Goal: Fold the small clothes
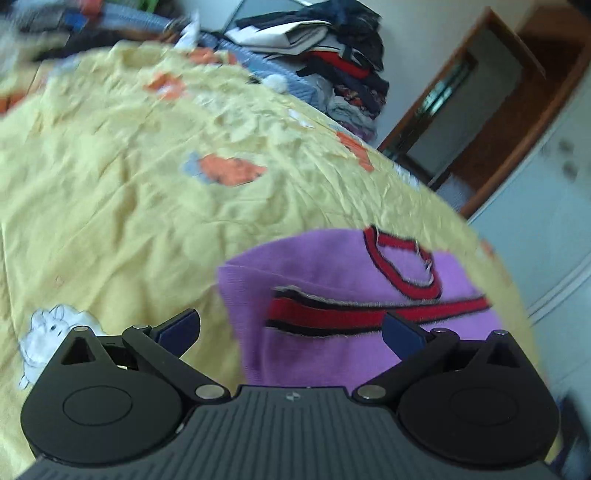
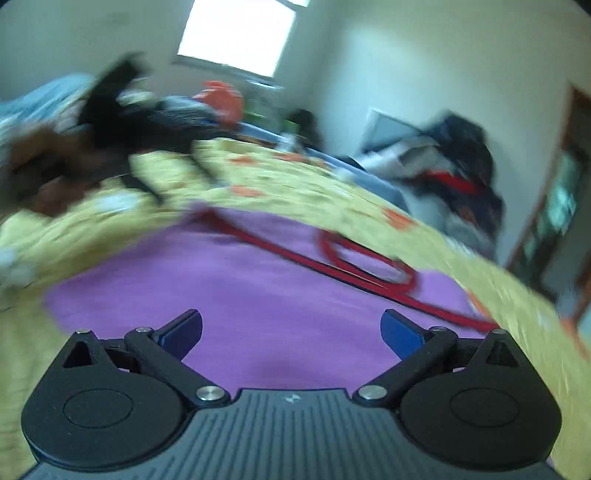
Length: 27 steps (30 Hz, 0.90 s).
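A small purple knit garment [image 1: 332, 280] with red and black trim lies on a yellow bed cover [image 1: 129, 184]. In the left wrist view it looks folded over, with a red band across its front. My left gripper [image 1: 291, 332] is open just above its near left part, nothing between the blue pads. In the right wrist view the same purple garment [image 2: 240, 288] spreads wide below my right gripper [image 2: 291, 332], which is also open and holds nothing. Both views are blurred by motion.
A pile of folded and loose clothes [image 1: 332, 55] is stacked at the far side of the bed, near a wooden door frame [image 1: 498, 129]. Dark and brown clothing [image 2: 92, 147] lies at the far left of the bed. A window [image 2: 236, 33] is behind.
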Each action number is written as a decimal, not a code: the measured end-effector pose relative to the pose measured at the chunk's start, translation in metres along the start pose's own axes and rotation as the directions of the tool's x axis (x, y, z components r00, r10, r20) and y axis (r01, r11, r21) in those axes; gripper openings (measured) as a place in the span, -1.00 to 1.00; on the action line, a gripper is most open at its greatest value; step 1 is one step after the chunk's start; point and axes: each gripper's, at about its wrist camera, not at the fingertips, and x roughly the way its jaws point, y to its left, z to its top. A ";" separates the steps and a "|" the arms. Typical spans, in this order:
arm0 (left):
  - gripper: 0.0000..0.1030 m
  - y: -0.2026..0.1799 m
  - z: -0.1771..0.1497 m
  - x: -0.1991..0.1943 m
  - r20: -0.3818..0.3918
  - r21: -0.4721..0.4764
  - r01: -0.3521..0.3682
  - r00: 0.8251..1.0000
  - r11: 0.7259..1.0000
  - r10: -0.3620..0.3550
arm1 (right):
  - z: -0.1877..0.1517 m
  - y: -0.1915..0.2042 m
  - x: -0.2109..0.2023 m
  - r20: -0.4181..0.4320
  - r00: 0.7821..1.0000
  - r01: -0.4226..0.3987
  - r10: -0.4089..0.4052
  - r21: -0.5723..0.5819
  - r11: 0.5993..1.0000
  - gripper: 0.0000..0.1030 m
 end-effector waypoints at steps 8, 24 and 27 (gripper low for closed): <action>1.00 0.039 0.025 0.040 -0.147 -0.218 0.225 0.954 0.950 -0.260 | 0.006 0.087 -0.002 0.008 0.997 -0.075 0.079 -0.254 0.964 1.00; -0.78 0.025 0.040 0.086 -0.358 -0.089 0.176 0.913 0.980 -0.196 | 0.014 0.119 0.018 -0.027 0.999 -0.049 0.042 -0.377 0.925 1.00; -0.78 0.022 0.039 0.083 -0.349 -0.075 0.159 0.920 0.985 -0.175 | 0.013 0.120 0.015 -0.020 0.997 -0.076 0.074 -0.393 0.916 0.87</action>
